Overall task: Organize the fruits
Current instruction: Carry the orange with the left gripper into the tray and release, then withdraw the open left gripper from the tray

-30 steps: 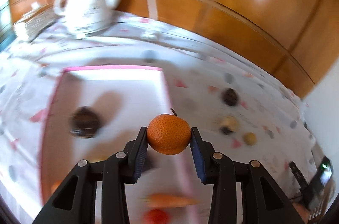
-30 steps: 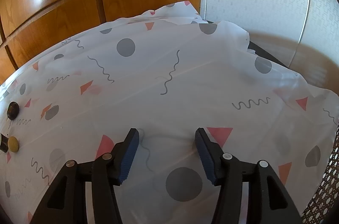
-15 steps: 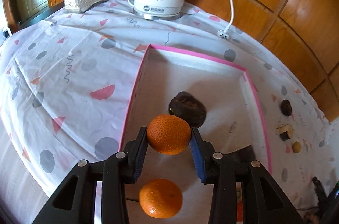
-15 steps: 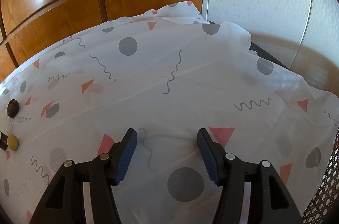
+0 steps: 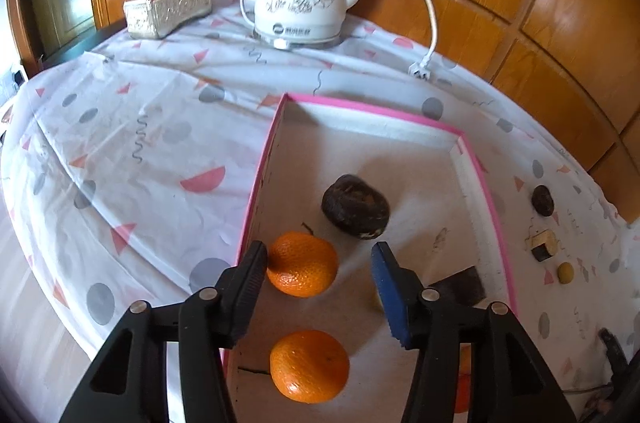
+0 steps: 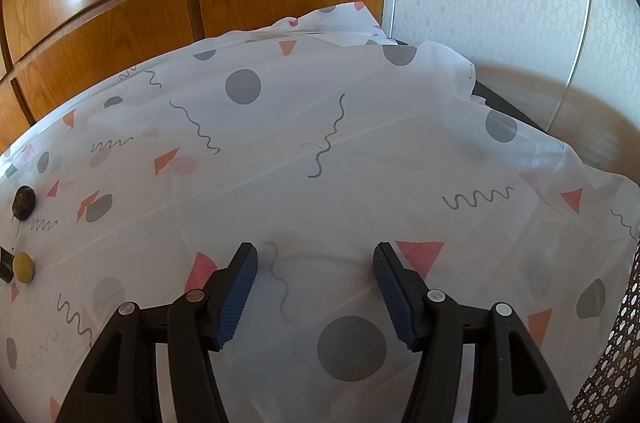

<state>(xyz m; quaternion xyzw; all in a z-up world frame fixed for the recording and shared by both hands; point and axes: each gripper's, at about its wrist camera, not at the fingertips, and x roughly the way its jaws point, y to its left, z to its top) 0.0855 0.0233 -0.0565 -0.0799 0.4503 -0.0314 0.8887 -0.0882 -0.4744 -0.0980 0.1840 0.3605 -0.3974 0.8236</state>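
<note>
At the lower centre of the left wrist view, my left gripper (image 5: 320,271) is opening over the pink-rimmed tray (image 5: 256,191). The upper mandarin (image 5: 302,263) sits on the tray floor against the left pad, clear of the right one. A second mandarin (image 5: 310,365) lies below it, a dark fruit (image 5: 356,205) above. I'd lift straight up, so neither pad nudges it. My right gripper (image 6: 314,285) is spread, empty over the patterned tablecloth (image 6: 320,143).
</note>
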